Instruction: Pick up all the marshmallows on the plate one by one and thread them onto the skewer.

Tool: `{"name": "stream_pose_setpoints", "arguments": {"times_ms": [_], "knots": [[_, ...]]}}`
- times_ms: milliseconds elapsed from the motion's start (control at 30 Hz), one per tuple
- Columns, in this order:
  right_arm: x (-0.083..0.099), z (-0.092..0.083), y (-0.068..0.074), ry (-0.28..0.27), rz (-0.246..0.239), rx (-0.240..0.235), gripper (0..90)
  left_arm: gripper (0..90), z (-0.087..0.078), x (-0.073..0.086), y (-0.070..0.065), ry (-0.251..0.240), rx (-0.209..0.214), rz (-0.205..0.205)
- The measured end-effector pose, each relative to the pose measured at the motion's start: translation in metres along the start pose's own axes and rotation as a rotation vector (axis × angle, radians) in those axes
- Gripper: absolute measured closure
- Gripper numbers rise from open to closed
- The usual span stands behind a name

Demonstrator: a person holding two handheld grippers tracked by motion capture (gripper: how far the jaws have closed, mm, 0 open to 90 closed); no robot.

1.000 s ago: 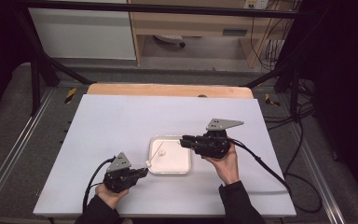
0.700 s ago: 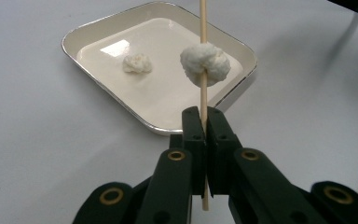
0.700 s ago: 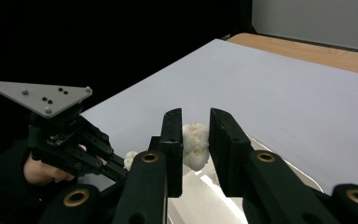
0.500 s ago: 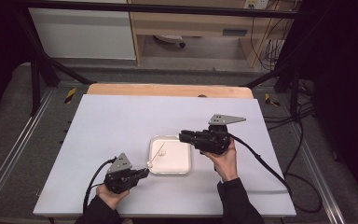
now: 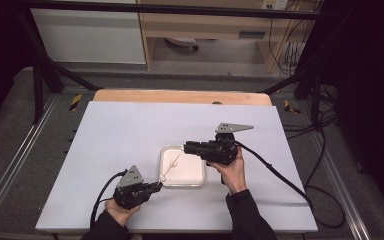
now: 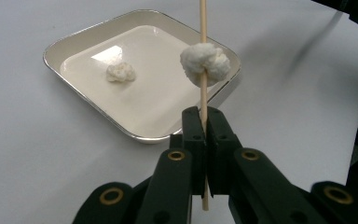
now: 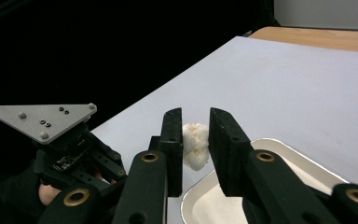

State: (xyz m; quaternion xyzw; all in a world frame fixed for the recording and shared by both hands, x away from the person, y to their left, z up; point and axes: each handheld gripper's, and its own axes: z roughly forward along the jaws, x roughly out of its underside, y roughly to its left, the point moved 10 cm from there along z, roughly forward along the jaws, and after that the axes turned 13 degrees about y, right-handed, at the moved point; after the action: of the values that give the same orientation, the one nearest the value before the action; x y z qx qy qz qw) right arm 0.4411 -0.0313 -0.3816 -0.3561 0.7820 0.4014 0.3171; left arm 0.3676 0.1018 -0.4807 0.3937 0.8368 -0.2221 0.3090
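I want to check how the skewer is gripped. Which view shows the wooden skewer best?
The left gripper view: the skewer stands clamped between its jaws, a white lump speared on it. In the high view it is a thin line over the tray.

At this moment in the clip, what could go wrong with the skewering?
1. The left gripper clamps the thin wooden skewer near its lower end, so sideways force could tilt or snap it.
2. The right gripper holds a soft white lump between its fingers; a missed tip could squash or drop it.
3. The lump on the skewer may slide down when the next is pushed on. Another lump lies in the tray.
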Motion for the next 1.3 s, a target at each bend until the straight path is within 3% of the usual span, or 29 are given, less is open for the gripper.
{"name": "stream_pose_setpoints", "arguments": {"times_ms": [300, 667, 967, 1300], "knots": [[0.003, 0.007, 0.002, 0.013, 0.014, -0.035, 75.9, 88.0, 0.000, -0.001, -0.003, -0.003, 0.003, 0.011], [0.009, 0.012, 0.002, 0.037, 0.019, -0.041, 75.6, 88.1, 0.000, 0.000, -0.004, -0.004, 0.005, 0.014], [0.010, 0.015, 0.004, 0.026, 0.033, -0.052, 74.6, 88.4, -0.003, -0.003, -0.003, -0.033, 0.005, 0.003], [0.011, 0.022, 0.010, -0.022, 0.052, -0.068, 77.2, 88.5, -0.006, -0.006, -0.003, -0.075, 0.003, -0.030]]}}
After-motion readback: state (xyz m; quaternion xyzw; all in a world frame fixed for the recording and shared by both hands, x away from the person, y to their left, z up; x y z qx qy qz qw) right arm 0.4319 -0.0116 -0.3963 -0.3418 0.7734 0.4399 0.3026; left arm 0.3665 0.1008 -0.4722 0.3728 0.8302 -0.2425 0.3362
